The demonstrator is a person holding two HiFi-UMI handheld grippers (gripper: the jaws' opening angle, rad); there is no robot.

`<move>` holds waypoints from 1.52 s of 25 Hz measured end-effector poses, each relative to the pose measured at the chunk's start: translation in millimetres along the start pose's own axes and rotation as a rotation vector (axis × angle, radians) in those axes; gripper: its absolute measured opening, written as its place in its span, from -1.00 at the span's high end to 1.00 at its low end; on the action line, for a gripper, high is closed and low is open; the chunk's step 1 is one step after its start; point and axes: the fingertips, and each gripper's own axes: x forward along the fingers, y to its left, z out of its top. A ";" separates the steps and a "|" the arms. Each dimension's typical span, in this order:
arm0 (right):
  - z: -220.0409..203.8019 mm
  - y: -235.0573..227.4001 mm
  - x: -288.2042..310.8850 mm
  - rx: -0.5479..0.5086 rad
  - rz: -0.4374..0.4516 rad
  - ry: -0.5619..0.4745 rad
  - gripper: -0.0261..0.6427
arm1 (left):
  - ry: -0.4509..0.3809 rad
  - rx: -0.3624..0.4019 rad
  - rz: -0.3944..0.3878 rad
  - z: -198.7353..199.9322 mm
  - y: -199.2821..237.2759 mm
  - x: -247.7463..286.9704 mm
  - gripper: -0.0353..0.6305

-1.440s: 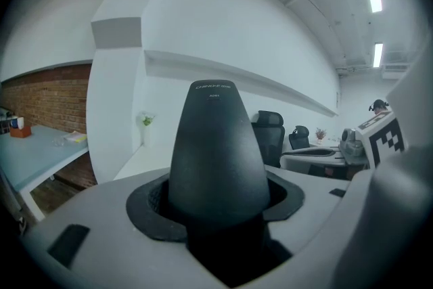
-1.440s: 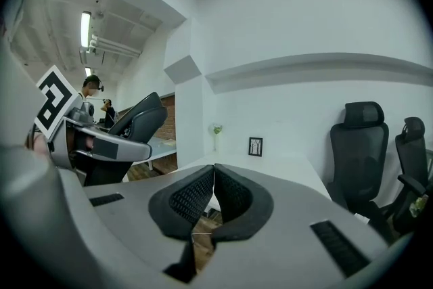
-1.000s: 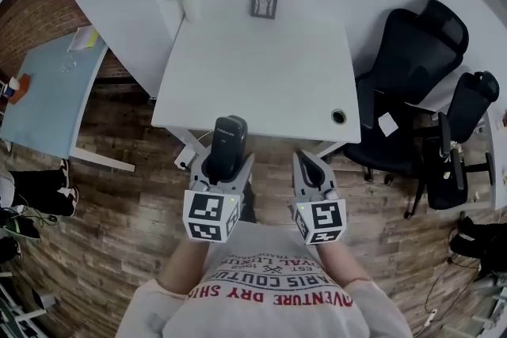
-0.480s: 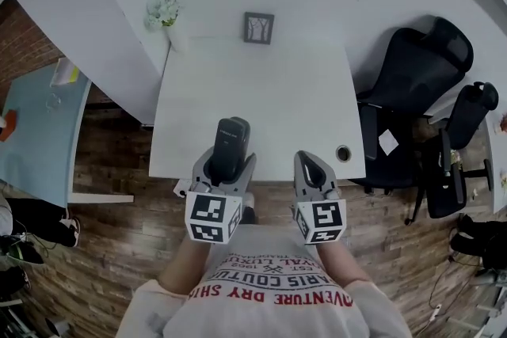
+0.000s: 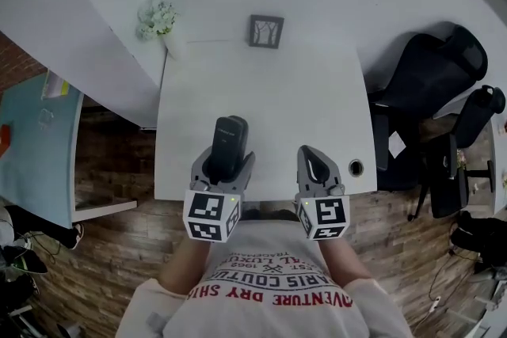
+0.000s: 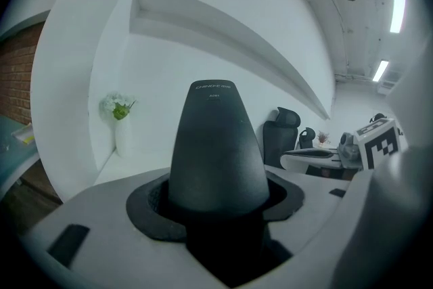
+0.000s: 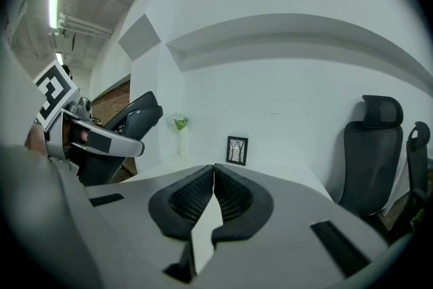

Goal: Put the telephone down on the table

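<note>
Seven items, largest first.

1. White rectangular table [image 5: 269, 115]. This is where the task's thing is to go. Its top is bare across the middle and the near half, so there is plenty of flat room to set something down.
2. Black high-backed office chairs [image 5: 432, 75]. They stand off the table's right side, well apart from both grippers and out of the way.
3. Left gripper [image 5: 223, 172], grey, with a marker cube. Its jaws stand wide and are clamped on the handset's lower body. It points forward and slightly down over the table's near edge, which looks like a carrying pose.
4. Right gripper [image 5: 314, 164], grey, with a marker cube. Its ribbed pads are pressed together with nothing between them. It is held level beside the left gripper, seemingly idle and kept clear.
5. Dark grey cordless telephone handset [image 5: 227, 145]. It stands up out of the left gripper's jaws with its narrow end forward, over the near part of the table. I judge it to be in the air and not yet laid down.
6. Small dark-framed picture of trees [image 5: 265, 31]. It stands upright at the table's far edge against the wall.
7. Slim white vase of pale flowers [image 5: 158, 20]. It stands at the far left corner, well apart from the handset.
</note>
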 end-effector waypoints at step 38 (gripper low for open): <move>-92.3 -73.3 157.7 0.092 0.213 0.255 0.85 | 0.555 -0.142 0.257 -158.2 76.5 220.8 0.02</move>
